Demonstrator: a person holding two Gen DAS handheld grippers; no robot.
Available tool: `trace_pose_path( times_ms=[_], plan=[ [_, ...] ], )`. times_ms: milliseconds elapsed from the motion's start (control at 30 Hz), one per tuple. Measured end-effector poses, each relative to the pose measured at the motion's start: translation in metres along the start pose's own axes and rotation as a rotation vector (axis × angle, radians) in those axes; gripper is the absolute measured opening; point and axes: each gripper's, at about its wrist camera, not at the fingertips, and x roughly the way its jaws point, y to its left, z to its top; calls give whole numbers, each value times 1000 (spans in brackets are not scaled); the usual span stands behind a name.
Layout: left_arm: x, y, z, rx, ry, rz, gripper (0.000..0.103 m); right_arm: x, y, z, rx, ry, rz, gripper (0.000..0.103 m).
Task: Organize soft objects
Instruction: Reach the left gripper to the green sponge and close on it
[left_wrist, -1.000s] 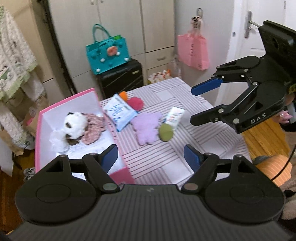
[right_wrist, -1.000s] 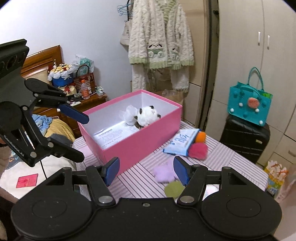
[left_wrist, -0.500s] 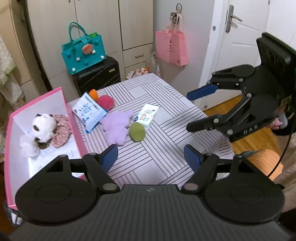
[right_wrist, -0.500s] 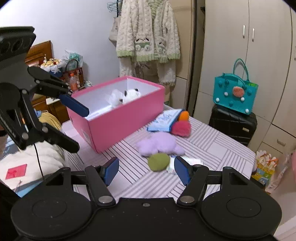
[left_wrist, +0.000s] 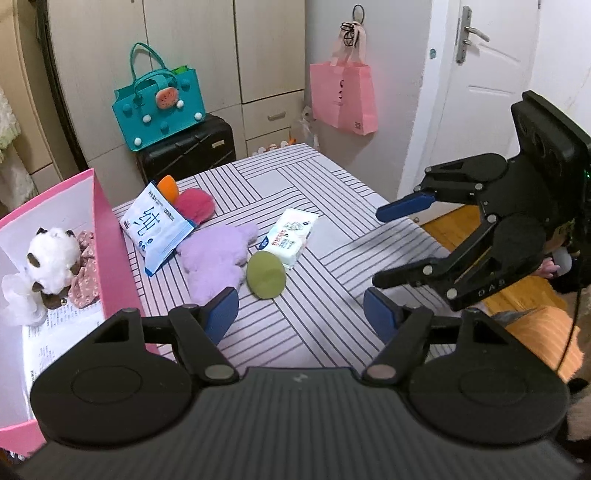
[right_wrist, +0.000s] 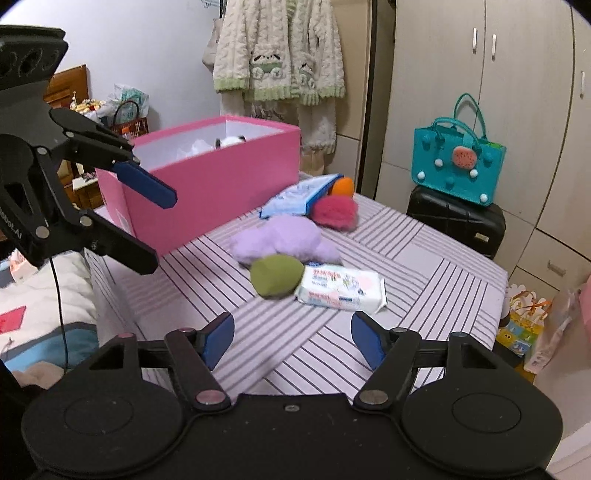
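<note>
Being held above the striped bench (left_wrist: 332, 295), the left tool (left_wrist: 300, 316) is closing and the right tool (right_wrist: 291, 334) is opening, both empty. The green sponge (right_wrist: 275, 275), purple plush (right_wrist: 284, 236) and wipes pack (right_wrist: 341, 288) are lying beside the pink box (right_wrist: 221, 184).

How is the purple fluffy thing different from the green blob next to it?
The purple plush is fluffy, lumpy and bigger; the green sponge is smooth, egg-shaped and smaller. The plush lies closer to the pink box; the sponge leans against the white tissue pack. Both look soft and sit on the striped table, outside the box.
</note>
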Motion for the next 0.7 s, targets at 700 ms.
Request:
trace_pose_path(
  times_ms=[700],
  plan=[
    [90,6,6,-74,-12,123,47,72,-48,-13,-11,6,18,89]
  ],
)
